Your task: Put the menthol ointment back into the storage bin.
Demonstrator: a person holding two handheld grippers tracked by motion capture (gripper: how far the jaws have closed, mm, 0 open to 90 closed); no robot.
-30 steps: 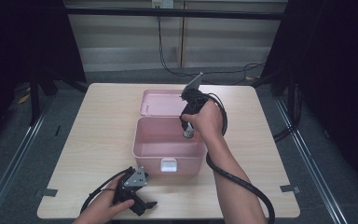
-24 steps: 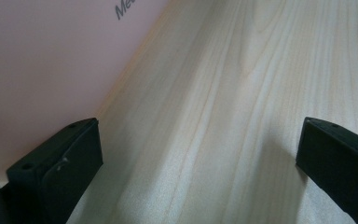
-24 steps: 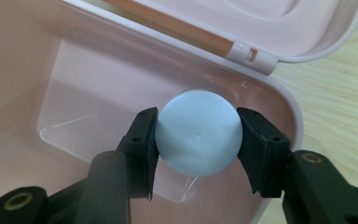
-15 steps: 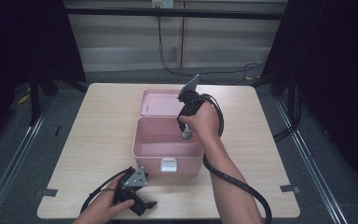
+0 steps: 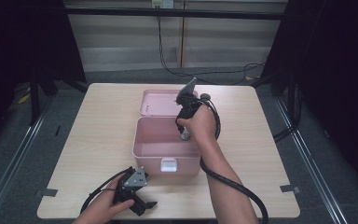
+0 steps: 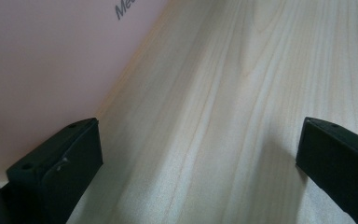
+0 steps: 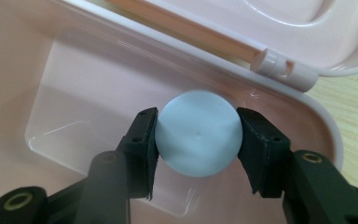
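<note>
An open pink box (image 5: 145, 161) stands mid-table, its lid (image 5: 161, 103) laid back behind it. My right gripper (image 5: 185, 134) reaches down into the box at its back right corner. It is shut on a small container with a round pale-blue cap (image 7: 198, 133), and both pads press the cap's sides just above the box floor (image 7: 88, 84). My left gripper (image 5: 145, 205) rests on the table near the front edge, left of the box's latch (image 5: 168, 164). Its jaws stand wide open (image 6: 200, 149) over bare wood, close to the box's outer wall (image 6: 42, 60).
The light wooden table (image 5: 261, 140) has open surface on both sides of the box. A black cable (image 5: 235, 186) trails from my right gripper along the forearm to the front edge. Dark floor and rails surround the table.
My right hand has shifted slightly left and lower into the box with the container in its jaws. The left gripper has not moved.
</note>
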